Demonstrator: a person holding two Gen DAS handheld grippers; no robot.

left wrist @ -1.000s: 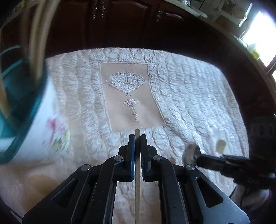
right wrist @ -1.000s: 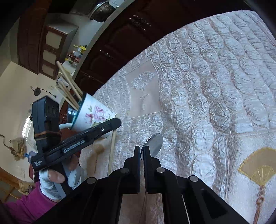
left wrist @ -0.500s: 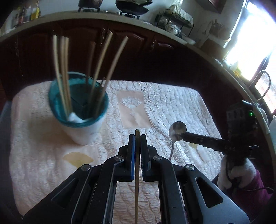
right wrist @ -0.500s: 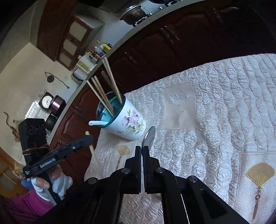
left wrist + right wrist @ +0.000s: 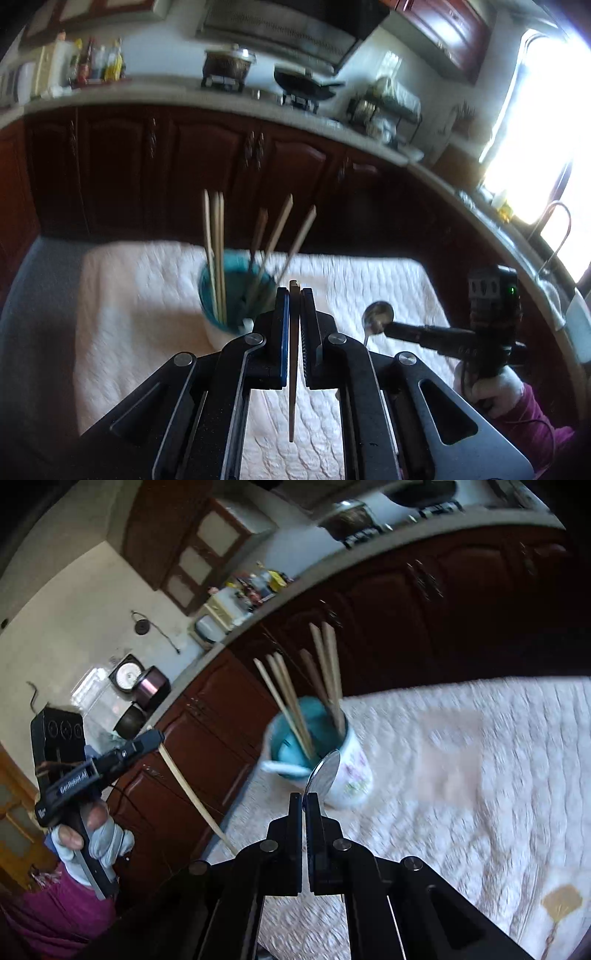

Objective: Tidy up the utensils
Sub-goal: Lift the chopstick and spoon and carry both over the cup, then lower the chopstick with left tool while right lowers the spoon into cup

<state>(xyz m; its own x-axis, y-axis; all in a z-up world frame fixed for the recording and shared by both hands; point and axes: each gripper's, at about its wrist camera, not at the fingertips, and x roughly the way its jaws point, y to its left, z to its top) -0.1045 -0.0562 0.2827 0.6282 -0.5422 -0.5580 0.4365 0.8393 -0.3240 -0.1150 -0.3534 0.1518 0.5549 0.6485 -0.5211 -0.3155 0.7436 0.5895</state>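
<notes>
- Left gripper (image 5: 294,295) clenched on a single chopstick (image 5: 292,369), pinched near its upper end, with most of its length hanging free below the jaws over the quilted cloth (image 5: 140,332).
- Right gripper (image 5: 304,801) clenched on a metal spoon (image 5: 323,775), bowl edge-on above the jaws, handle hidden beneath.
- Destination by best judgement: the floral cup (image 5: 351,771) with teal inside, upright on the cloth-covered bench, already bristling with chopsticks (image 5: 325,664) and a white spoon (image 5: 280,768) lying against its rim.
- Risk of a swinging chopstick: a pinch this close to one end leaves a long lever, so a brush against the rim could pivot or slip it out of the jaws.
- Risk of toppling the cup: soft, padded cloth underneath and a tall, top-heavy load; a sideways nudge from either tool might tip it.
- Risk of jamming: leaning sticks fan across the opening, leaving little free mouth; a steep entry could catch on them and lever some out.
- Risk of the two tools colliding: both aimed at the same small opening from either side, near each other.
- Risk of the spoon twisting: thin handle, smooth metal, narrow pinch; contact with the rim could rotate it.
- Blur in both views, so exact clearances cannot be told.
</notes>
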